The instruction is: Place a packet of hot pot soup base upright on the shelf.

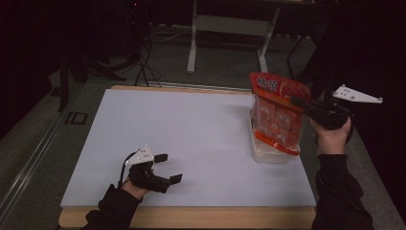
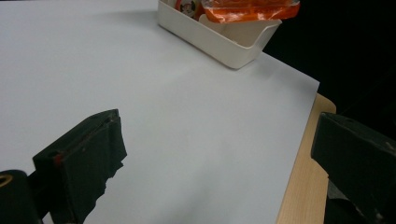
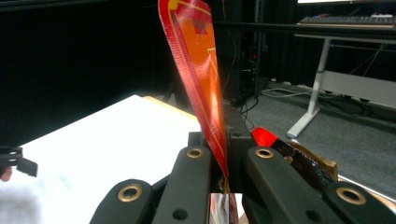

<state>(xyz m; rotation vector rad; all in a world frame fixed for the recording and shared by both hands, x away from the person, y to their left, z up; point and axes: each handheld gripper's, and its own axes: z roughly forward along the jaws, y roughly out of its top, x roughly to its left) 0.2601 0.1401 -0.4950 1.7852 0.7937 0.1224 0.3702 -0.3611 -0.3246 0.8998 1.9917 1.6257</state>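
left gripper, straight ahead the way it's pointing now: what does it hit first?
Probably nothing close: the left gripper, jaws open, faces bare white table. Farther along, the cream tray under the red bag looks first in line, though depth is unclear.

White-topped table (image 1: 191, 129) (wooden edge) carries a cream tray (image 1: 268, 154)

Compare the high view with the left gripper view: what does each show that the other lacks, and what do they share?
High view alone: the right gripper shut on the red snack bag's edge, both forearms, and the desk frame beyond the table.

Left gripper view alone: a close look along the left gripper's own open jaws.

Shared: the white tabletop, the cream bin near its edge, and the bag's orange-red bottom hanging at the bin.
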